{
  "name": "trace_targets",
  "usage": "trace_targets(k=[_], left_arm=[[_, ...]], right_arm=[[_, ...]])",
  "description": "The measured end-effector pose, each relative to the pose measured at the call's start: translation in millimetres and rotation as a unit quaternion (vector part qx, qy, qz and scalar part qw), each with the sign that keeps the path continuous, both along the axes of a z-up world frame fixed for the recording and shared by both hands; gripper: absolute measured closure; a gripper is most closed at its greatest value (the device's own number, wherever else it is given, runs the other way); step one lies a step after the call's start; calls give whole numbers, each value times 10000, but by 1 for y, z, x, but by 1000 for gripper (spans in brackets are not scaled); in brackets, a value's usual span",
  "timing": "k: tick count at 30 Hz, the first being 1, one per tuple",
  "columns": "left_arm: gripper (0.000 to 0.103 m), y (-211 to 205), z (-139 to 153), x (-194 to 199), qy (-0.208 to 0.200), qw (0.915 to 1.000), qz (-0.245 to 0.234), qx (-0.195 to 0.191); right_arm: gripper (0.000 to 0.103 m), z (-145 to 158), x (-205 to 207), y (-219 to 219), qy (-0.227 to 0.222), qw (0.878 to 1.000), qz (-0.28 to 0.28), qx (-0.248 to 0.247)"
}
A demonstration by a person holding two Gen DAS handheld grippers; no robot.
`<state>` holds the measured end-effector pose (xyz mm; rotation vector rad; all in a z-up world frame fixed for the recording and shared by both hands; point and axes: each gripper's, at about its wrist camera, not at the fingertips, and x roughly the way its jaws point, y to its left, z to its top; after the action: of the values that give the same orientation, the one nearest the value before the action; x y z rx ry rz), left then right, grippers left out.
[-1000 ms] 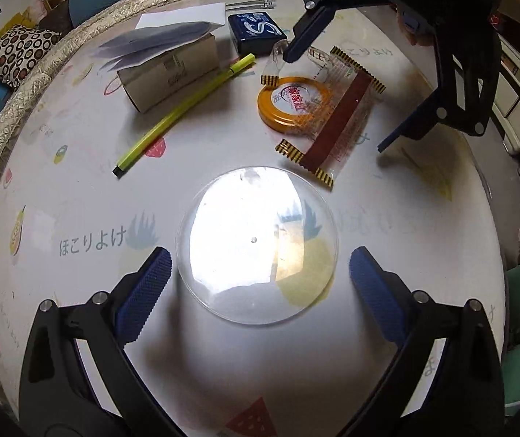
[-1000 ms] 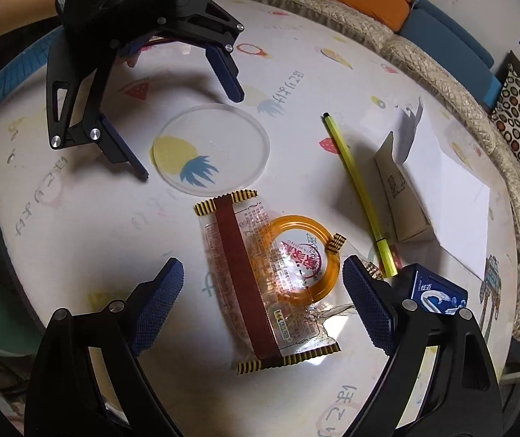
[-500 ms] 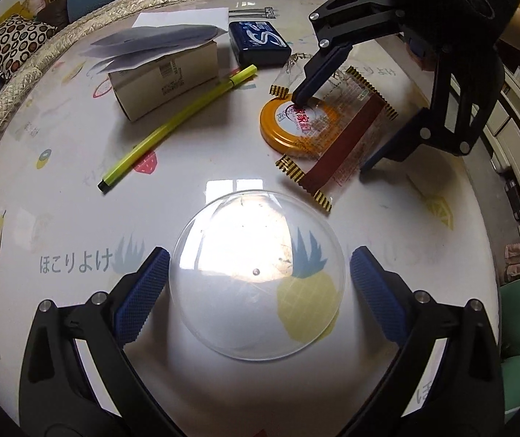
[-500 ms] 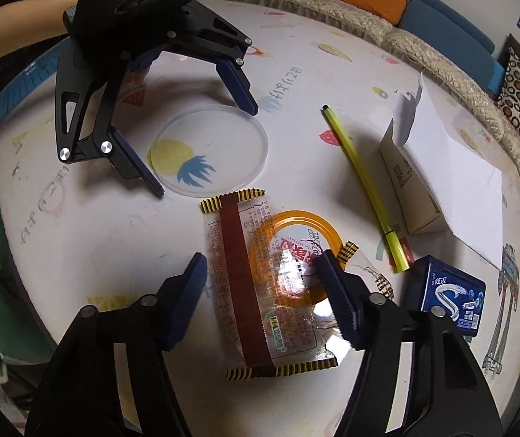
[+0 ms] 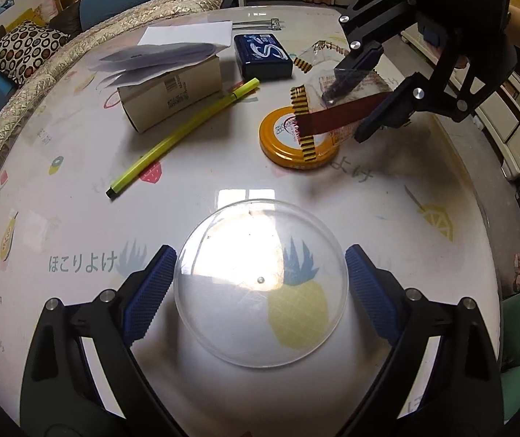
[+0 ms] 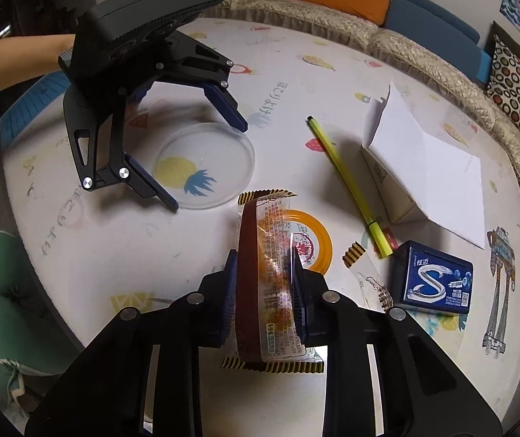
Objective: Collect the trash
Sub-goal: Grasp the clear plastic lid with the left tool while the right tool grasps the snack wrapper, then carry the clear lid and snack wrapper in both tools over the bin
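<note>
Wrapper (image 6: 265,276) pinched by right tool (image 6: 264,284), above orange lid (image 6: 314,240).

Left claw (image 5: 260,284): jaws wide apart, flanking a clear plastic disc (image 5: 261,284) lying flat on the printed surface (image 5: 78,218).
Right claw (image 5: 361,91): closed on a clear wrapper (image 5: 332,109) with a brown stripe, raised above an orange lid (image 5: 296,145).
Yellow-green pen (image 5: 183,134): lying diagonally.
Cardboard box (image 5: 172,91): white papers on top.
Dark blue tin (image 5: 262,54): just beyond the pen tip.
</note>
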<state>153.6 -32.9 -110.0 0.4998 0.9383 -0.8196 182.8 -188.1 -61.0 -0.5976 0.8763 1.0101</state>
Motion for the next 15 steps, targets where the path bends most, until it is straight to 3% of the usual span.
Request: trace_targets(k=[8,15], left_arm=[[12,-4,32,-26,-277,9996,-50,35],[12,-31,64,-53,-562,9976,-319,235]], right_arm=[[76,29,-24,-23,-43,9996,-107,250],[76,51,-50,-52,-136,9991,-283,270]])
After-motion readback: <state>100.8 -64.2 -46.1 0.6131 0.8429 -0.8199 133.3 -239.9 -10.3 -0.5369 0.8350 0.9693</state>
